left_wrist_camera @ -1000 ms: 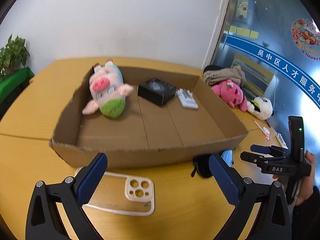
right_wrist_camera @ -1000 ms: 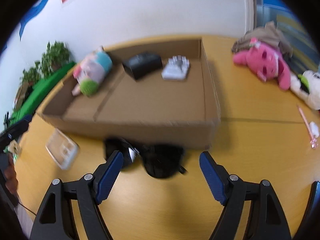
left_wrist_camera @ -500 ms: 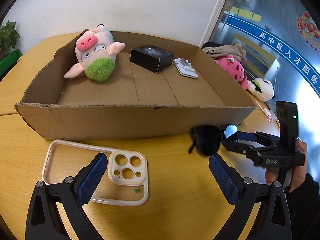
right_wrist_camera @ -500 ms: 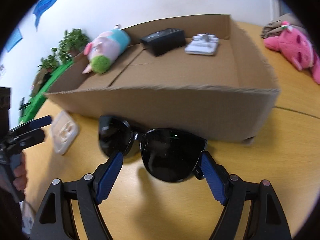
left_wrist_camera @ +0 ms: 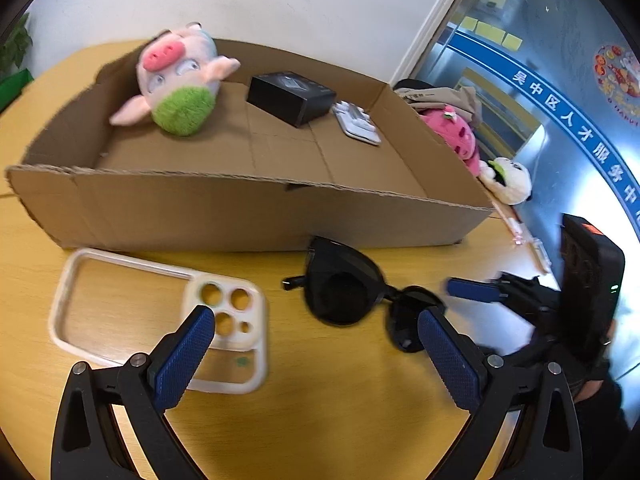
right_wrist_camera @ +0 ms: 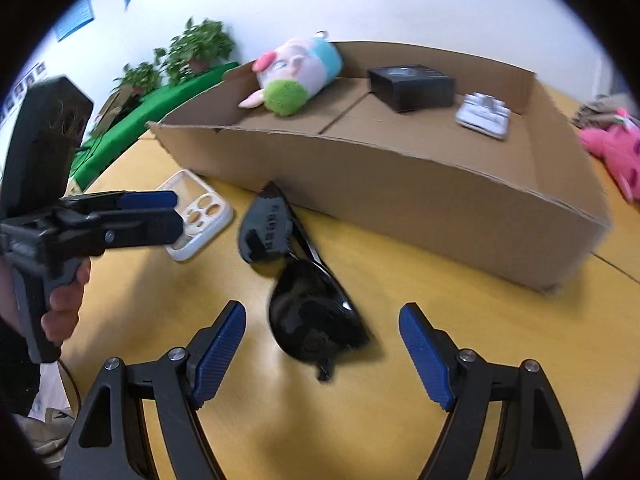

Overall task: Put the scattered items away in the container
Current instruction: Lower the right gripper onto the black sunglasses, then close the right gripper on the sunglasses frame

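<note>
Black sunglasses [right_wrist_camera: 304, 304] lie on the yellow table in front of the cardboard box [right_wrist_camera: 400, 196]. My right gripper [right_wrist_camera: 322, 320] is open, its blue pads on either side of the near lens without touching it. A clear phone case [left_wrist_camera: 160, 308] lies flat to the left of the glasses. My left gripper [left_wrist_camera: 316, 328] is open just above the table, its left pad over the case's camera corner and its right pad by the sunglasses [left_wrist_camera: 348, 300]. Nothing is held. The right gripper [left_wrist_camera: 476, 290] shows at the right of the left wrist view.
In the box [left_wrist_camera: 240, 216] lie a pig plush [left_wrist_camera: 176, 84], a black carton [left_wrist_camera: 290, 96] and a small white item [left_wrist_camera: 358, 122]. Beyond its right end sit a pink plush [left_wrist_camera: 456, 132], a panda plush [left_wrist_camera: 508, 180] and a pen. A person's hand holds the left gripper [right_wrist_camera: 172, 212].
Both grippers have sunk toward the table. The right one rolled and closed in, so the sunglasses now lie between its pads. The left one has come over the phone case's corner.
</note>
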Demonstrator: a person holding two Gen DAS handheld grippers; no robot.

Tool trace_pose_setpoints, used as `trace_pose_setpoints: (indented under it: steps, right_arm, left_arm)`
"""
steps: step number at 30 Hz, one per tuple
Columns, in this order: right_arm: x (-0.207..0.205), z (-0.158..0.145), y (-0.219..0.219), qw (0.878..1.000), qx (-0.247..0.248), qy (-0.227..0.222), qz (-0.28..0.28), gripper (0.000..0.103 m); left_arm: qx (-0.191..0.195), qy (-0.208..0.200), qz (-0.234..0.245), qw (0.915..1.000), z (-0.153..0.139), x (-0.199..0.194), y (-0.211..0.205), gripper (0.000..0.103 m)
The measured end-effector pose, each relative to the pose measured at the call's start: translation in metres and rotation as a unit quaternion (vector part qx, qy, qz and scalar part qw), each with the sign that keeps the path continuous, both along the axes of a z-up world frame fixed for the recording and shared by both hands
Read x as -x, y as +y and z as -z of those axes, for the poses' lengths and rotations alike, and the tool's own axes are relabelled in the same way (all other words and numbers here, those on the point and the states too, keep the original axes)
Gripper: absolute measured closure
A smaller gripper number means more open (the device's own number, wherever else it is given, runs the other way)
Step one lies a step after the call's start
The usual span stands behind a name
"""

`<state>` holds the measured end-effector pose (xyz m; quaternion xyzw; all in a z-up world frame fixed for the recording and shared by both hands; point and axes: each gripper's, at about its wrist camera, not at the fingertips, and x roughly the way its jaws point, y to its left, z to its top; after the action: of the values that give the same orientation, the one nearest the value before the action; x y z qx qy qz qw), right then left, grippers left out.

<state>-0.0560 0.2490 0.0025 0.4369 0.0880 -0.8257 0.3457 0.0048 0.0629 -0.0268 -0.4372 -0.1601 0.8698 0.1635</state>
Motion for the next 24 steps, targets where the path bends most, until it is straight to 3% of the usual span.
trace_pose_setpoints:
  steps: [4, 7, 12, 19, 24]
  right_arm:
    - [0.001, 0.015, -0.019, 0.999, -0.037, -0.002, 0.0, 0.027]
    - [-0.011, 0.016, -0.023, 0.998, -0.058, 0.017, 0.007, 0.043]
    - [-0.027, 0.015, -0.02, 0.997, -0.068, 0.024, 0.032, 0.05]
    - [-0.052, 0.012, -0.005, 0.997, 0.011, -0.003, 0.078, 0.051]
    - [-0.057, 0.003, -0.002, 0.995, 0.034, 0.013, 0.091, 0.052]
  left_arm:
    - [-0.016, -0.023, -0.007, 0.9996, 0.006, 0.008, 0.002, 0.001]
    - [-0.035, -0.035, -0.004, 0.9988, 0.011, 0.012, 0.006, 0.005]
    - [-0.038, -0.056, 0.011, 0.9977, 0.021, 0.022, 0.023, 0.012]
    - [-0.025, -0.065, 0.04, 0.9968, 0.023, 0.032, 0.051, 0.021]
    - [-0.001, -0.065, 0.041, 0.9971, 0.022, 0.036, 0.059, 0.038]
